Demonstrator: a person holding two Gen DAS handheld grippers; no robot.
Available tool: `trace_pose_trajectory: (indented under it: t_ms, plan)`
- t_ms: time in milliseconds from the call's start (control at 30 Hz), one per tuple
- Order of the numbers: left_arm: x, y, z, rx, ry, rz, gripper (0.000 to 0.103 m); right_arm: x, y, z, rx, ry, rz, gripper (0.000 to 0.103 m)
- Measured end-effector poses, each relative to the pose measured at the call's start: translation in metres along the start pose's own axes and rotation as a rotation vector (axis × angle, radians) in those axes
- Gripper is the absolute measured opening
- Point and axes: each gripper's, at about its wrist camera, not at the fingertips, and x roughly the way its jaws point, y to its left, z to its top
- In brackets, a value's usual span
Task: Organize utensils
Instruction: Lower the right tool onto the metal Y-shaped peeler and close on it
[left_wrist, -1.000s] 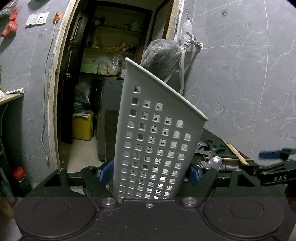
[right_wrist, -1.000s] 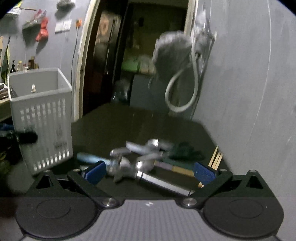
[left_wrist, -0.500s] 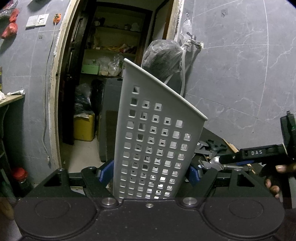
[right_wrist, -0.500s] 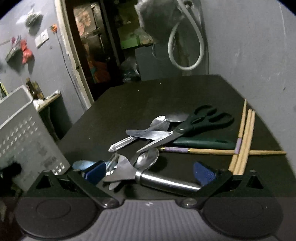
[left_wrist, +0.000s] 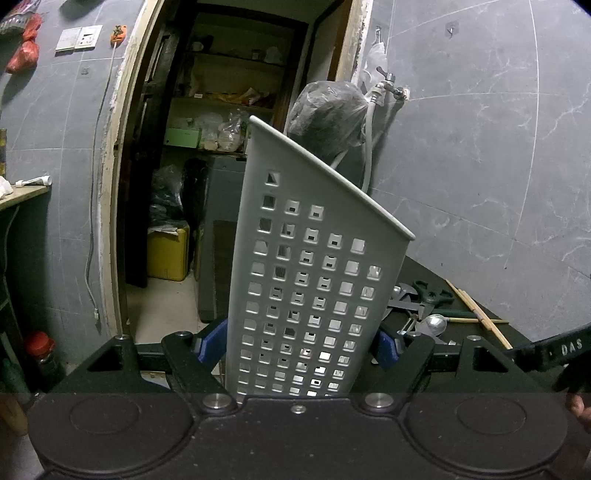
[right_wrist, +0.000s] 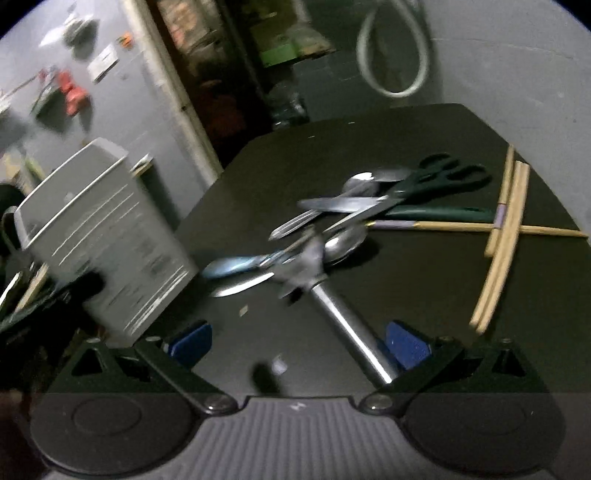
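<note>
My left gripper (left_wrist: 299, 343) is shut on a tall grey perforated basket (left_wrist: 314, 273), its blue pads (left_wrist: 212, 339) pressed on both side walls. The basket (right_wrist: 103, 236) stands at the left edge of the dark table (right_wrist: 369, 140). My right gripper (right_wrist: 297, 343) is open low over the table, angled down at a utensil pile: green-handled scissors (right_wrist: 436, 181), spoons (right_wrist: 347, 240), a blue-handled utensil (right_wrist: 232, 266), a knife (right_wrist: 243, 286) and wooden chopsticks (right_wrist: 502, 236). A steel-handled tool (right_wrist: 347, 325) runs toward the right pad (right_wrist: 406, 345); nothing is pressed between the pads.
Behind the table are a grey tiled wall, a tap with a white hose (left_wrist: 369, 122) and an open doorway to a store room (left_wrist: 221, 147). A black bar marked DAS (left_wrist: 554, 349) and fingers show at the left view's right edge.
The right wrist view has tipped down and rolled, so the pile sits higher and the steel handle now reaches its right pad. The left gripper and basket have not moved.
</note>
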Motion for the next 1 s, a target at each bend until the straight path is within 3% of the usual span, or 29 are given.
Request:
trace_pose_trajectory:
  t_ms: [267, 633, 833, 1000]
  plan:
    - [-0.001, 0.001, 0.001, 0.003, 0.001, 0.002, 0.079, 0.019, 0.011, 0.018, -0.082, -0.012, -0.117, 0.103]
    - [-0.001, 0.001, 0.0, 0.002, 0.001, 0.002, 0.079, 0.042, 0.004, 0.035, -0.211, 0.101, -0.233, 0.103]
    - [-0.001, 0.001, 0.0, 0.003, 0.001, 0.002, 0.079, 0.045, 0.015, 0.035, -0.286, 0.128, -0.198, 0.081]
    - [-0.001, 0.0, 0.0, 0.003, 0.001, 0.002, 0.079, 0.045, 0.026, 0.036, -0.334, 0.14, -0.151, 0.051]
